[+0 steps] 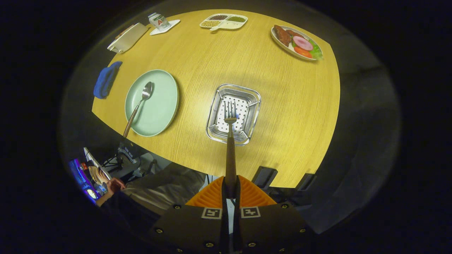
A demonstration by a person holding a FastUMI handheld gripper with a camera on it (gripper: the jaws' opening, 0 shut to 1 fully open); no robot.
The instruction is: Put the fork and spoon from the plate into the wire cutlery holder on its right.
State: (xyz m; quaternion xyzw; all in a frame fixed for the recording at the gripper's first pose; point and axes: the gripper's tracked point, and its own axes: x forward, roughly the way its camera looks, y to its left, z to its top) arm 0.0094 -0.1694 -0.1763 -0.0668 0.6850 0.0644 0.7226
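Note:
My gripper [230, 187] is shut on the dark handle of the fork [230, 141], high above the table. The fork points straight ahead of the fingers, and its tines hang over the wire cutlery holder [247, 132], a square metal basket with a perforated floor. To the left of the holder sits the pale green plate [160, 113]. The spoon [138, 106] lies on that plate with its bowl toward the far side and its brown handle sticking out over the near rim.
A round wooden table [289, 106] carries everything. A blue cloth [105, 79] lies left of the plate. At the far side are a white box [127, 37], a can on a coaster [158, 21], a divided snack tray [224, 22] and a plate of food [296, 42]. A person's hand [113, 185] shows below the near edge.

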